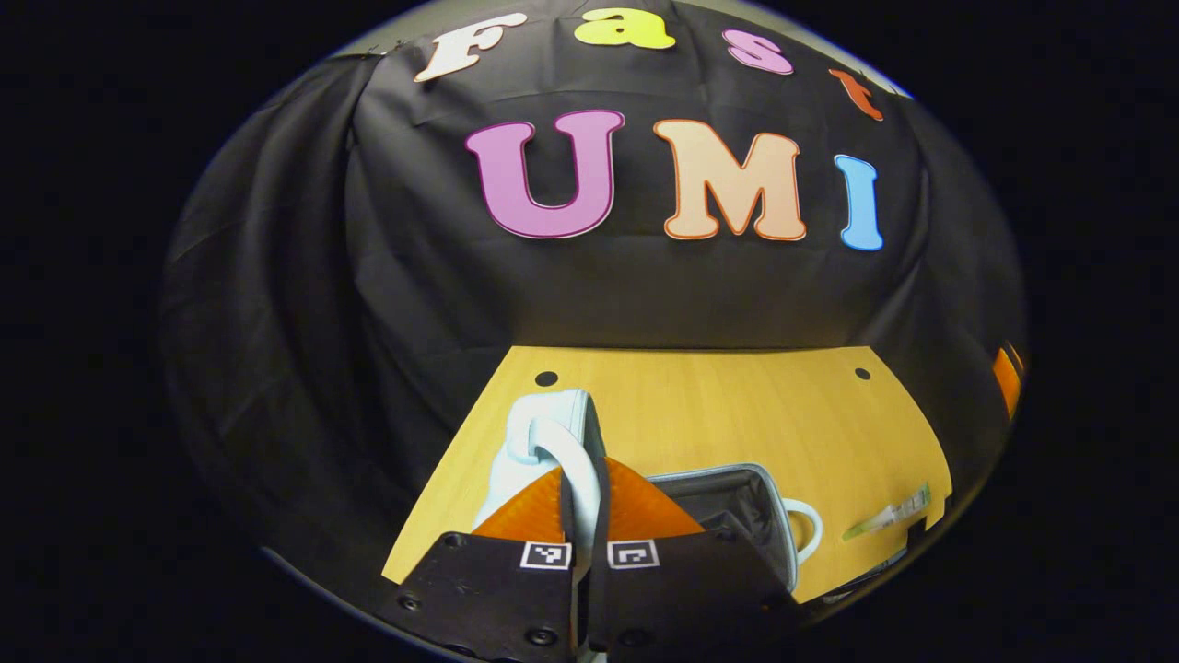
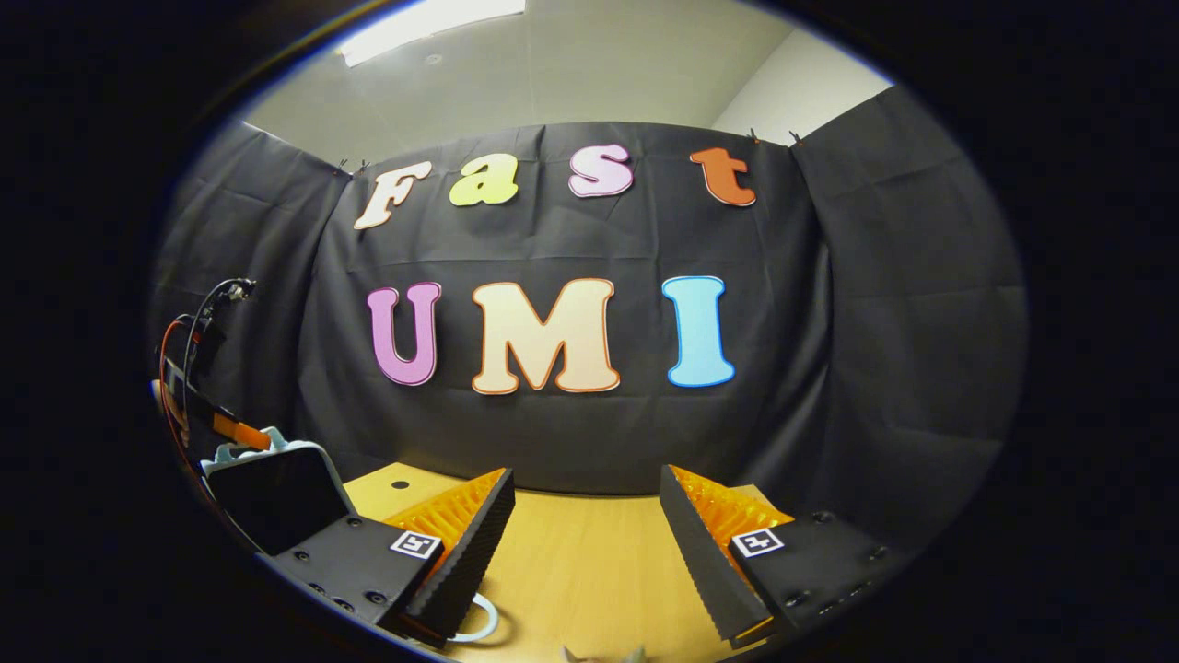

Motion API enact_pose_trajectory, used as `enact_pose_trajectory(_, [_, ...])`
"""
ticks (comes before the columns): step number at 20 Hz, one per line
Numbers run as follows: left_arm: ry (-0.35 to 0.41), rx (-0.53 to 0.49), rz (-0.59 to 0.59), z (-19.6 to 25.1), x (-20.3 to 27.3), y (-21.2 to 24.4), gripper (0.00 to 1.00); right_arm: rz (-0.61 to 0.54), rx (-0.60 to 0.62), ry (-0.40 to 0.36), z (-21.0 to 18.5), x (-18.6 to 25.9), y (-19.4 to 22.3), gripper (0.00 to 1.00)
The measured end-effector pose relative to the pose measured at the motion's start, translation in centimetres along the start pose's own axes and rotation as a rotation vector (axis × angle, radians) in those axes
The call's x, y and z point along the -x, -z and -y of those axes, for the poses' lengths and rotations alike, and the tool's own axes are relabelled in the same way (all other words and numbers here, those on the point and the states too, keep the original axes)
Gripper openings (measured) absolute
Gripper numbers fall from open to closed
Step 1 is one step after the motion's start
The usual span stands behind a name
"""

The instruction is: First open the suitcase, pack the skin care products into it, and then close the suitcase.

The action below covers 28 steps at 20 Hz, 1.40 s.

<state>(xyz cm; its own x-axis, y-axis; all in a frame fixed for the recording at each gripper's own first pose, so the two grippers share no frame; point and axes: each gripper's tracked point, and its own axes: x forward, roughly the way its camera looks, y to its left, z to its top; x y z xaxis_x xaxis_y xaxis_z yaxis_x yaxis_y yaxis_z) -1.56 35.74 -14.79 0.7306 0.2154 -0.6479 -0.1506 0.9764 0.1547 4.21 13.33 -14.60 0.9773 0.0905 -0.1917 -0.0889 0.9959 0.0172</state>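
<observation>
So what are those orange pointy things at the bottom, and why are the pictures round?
Each picture comes from a small wide-eye camera riding on a hand-held grabbing tool; a person holds one in each hand. That lens bends everything into a circle.

The orange wedges are each tool's two fingers. In the left gripper view, the left tool is pinched shut on the raised lid of a small pale blue suitcase, holding it open. You can see the grey lining inside.

In the right gripper view, the right tool has its fingers wide apart, holding nothing. Far left there you see the lid again, with the other tool on it.

Everything sits on a wooden table. A green-and-white skin care tube lies beside the suitcase, not packed yet.
</observation>
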Motion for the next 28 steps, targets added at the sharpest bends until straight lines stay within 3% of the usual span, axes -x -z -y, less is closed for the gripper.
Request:
enact_pose_trajectory(6, [0.018, 0.054, 0.011, -5.4, -1.7, 0.7, 0.0, 0.008, -0.003, 0.035, -3.9, -0.4, 0.3, 0.98])
enact_pose_trajectory(9, [0.027, 0.021, 0.018, -7.5, -2.7, 1.5, 0.0, 0.002, -0.015, 0.061, -5.2, -0.4, 0.5, 0.98])
enact_pose_trajectory(13, [-0.003, 0.024, -0.005, -11.0, -4.6, 3.2, 0.0, 0.002, -0.013, 0.099, -6.0, -0.2, 0.3, 1.0])
enact_pose_trajectory(17, [-0.036, 0.103, 0.005, -15.3, -6.0, 5.0, 0.0, 0.005, 0.01, 0.139, -6.0, 0.1, 0.1, 1.0])
enact_pose_trajectory(25, [-0.101, 0.13, -0.068, -19.5, -9.1, 11.2, 0.0, -0.007, 0.014, 0.181, -5.6, 0.5, 0.4, 0.98])
enact_pose_trajectory(27, [-0.136, 0.143, -0.093, -20.7, -9.7, 12.8, 0.02, -0.002, 0.026, 0.182, -5.7, 0.8, 0.3, 0.98])
enact_pose_trajectory(28, [-0.17, 0.145, -0.091, -21.6, -9.7, 13.1, 0.09, -0.001, 0.031, 0.181, -5.7, 0.9, 0.3, 0.98])
